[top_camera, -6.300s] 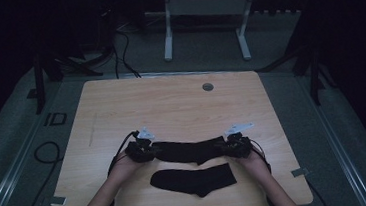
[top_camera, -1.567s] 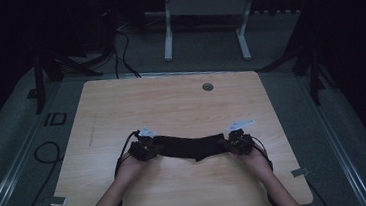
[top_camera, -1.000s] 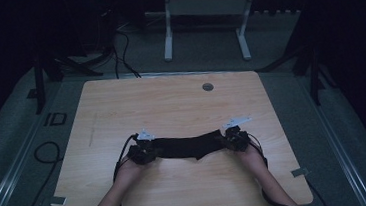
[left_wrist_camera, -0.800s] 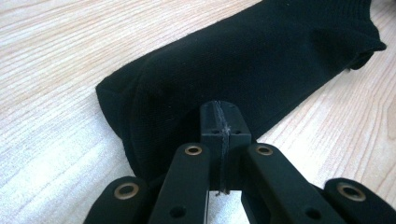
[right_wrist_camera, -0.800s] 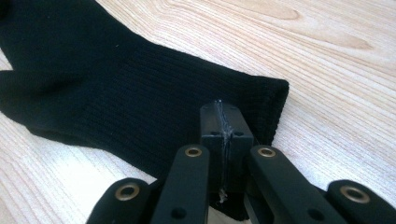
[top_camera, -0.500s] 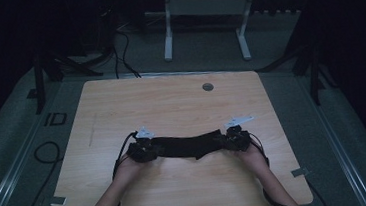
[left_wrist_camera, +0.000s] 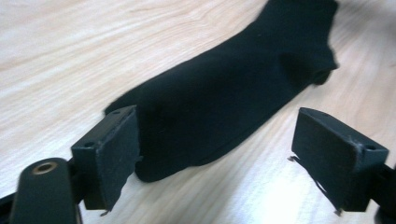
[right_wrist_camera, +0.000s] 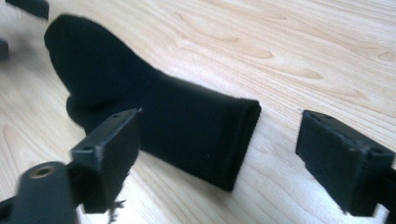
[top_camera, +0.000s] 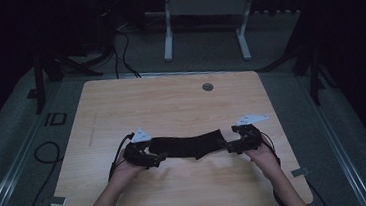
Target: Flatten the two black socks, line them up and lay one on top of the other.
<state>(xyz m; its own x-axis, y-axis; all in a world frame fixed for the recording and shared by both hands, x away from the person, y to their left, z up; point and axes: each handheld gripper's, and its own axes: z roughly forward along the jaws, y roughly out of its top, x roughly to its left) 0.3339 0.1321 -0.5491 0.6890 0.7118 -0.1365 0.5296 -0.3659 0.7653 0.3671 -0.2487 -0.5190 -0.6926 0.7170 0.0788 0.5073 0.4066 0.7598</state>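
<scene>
Looking down, we see pale wood tabletop. Black sock lies flat across its near middle, toe end left, cuff right. We hold left hand-held gripper at toe end, jaws apart, nothing clamped. Right hand-held gripper at cuff, jaws apart too. Small round grommet near far edge.

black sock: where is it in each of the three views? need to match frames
High view: the black sock lies lengthwise on the table, low centre, between the left gripper and the right gripper.
Left gripper view: the sock runs from lower left to upper right, rounded end near the left jaw.
Right gripper view: the sock runs from upper left to centre, cuff edge nearest.
Shared landmark: the light wood grain of the table.
</scene>
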